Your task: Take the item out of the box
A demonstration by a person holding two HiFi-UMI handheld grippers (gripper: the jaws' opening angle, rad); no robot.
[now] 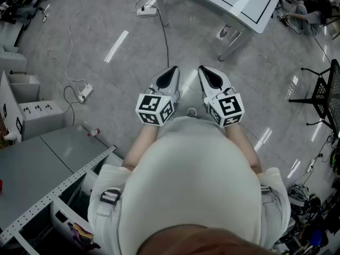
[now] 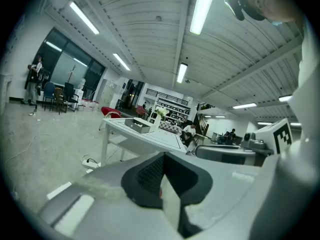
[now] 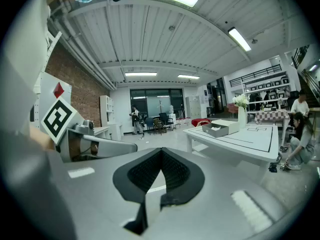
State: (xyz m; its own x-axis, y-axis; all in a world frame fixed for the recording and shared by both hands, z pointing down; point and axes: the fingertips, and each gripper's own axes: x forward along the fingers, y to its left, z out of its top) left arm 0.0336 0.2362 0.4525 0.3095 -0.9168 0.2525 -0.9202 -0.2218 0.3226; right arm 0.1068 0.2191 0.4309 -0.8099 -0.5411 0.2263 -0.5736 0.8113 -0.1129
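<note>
Both tools are up in front of the person's chest and nothing's happening yet. The left tool (image 1: 169,77) is pinched fully together with nothing in it, and the right tool (image 1: 211,77) is the same in its own view (image 3: 160,159), pads meeting at the tip and empty. So where's the target? Out ahead, well apart from both tools: the shallow grey open box (image 3: 217,130) sits on the white counter with black lines (image 1: 234,4), with a tall white vase of pale flowers (image 3: 241,115) just beyond it. What the item inside is, I can't make out from here. That counter lies far and to the right of where the person stands, so I'd judge the right tool the nearer one, though the left tool also faces the box (image 2: 139,126). The box looks broadside to us, but its long axis is too small to call. Before any reach, I reckon a walk across to the counter comes first, then one tool must open. Underfoot is a glossy grey concrete floor (image 1: 133,47) with a white power strip (image 1: 85,93) and trailing cable to the left, a grey metal-framed shelf unit (image 1: 32,163) near left, and a black mesh chair (image 1: 324,97) on the right.
</note>
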